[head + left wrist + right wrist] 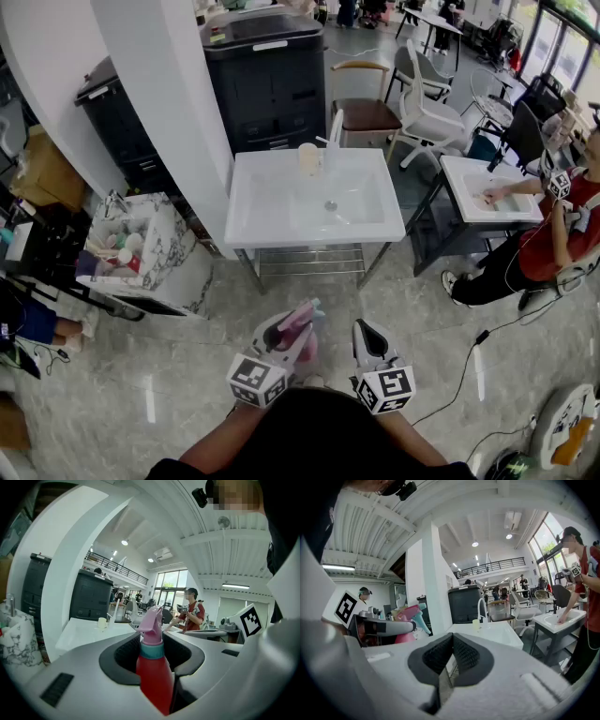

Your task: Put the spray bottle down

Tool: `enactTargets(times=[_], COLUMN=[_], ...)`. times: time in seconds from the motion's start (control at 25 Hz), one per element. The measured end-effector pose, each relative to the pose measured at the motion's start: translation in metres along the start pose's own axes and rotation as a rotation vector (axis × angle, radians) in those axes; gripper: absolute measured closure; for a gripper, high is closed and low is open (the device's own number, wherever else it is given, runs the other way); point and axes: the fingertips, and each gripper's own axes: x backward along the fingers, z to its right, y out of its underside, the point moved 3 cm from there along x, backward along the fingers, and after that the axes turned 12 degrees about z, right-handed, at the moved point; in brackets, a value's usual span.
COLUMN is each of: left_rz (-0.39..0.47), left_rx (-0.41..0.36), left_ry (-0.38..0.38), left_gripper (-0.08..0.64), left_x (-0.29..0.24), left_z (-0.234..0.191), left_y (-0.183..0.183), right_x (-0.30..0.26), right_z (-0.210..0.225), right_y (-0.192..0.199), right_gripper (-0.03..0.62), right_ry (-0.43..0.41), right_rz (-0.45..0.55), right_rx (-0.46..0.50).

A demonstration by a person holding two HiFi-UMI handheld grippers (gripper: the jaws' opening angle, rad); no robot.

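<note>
The spray bottle (pixel 153 667) has a red body, a teal collar and a pink trigger head. It stands upright between the jaws of my left gripper (pixel 152 654), which is shut on its body. In the head view the spray bottle (pixel 298 324) and left gripper (pixel 283 343) hang low over the floor, in front of the white sink table (pixel 262 220). My right gripper (pixel 367 337) is just to the right, shut and empty. In the right gripper view its jaws (pixel 452 638) meet, and the spray bottle (pixel 410 613) shows at the left.
A cup (pixel 309 159) and a faucet (pixel 335 131) stand at the sink table's back edge. A white pillar (pixel 173 112) and a marbled bin of bottles (pixel 141 248) are to the left. A person in red (pixel 548 244) works at another sink to the right. A cable (pixel 469 356) crosses the floor.
</note>
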Motion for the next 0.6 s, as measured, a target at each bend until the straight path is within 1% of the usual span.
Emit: enactTargets(times=[0.24, 0.44, 0.6], left_rz=[0.008, -0.011, -0.028], left_rx=[-0.006, 0.001, 0.008], left_ry=[-0.015, -0.024, -0.015], left_gripper=[0.403, 0.403, 0.403], left_x=[-0.009, -0.014, -0.028], left_z=[0.003, -0.003, -0.013], left_y=[0.001, 0.005, 0.011], right_x=[0.007, 0.009, -0.001], right_z=[0.017, 0.025, 0.039], right_y=[0.007, 0.016, 0.023], right_gripper=[0.595, 0.595, 0.595], right_ry=[0.012, 0.026, 0.050], right_rz=[0.004, -0.005, -0.007], right_rx=[-0.044, -0.076, -0.084])
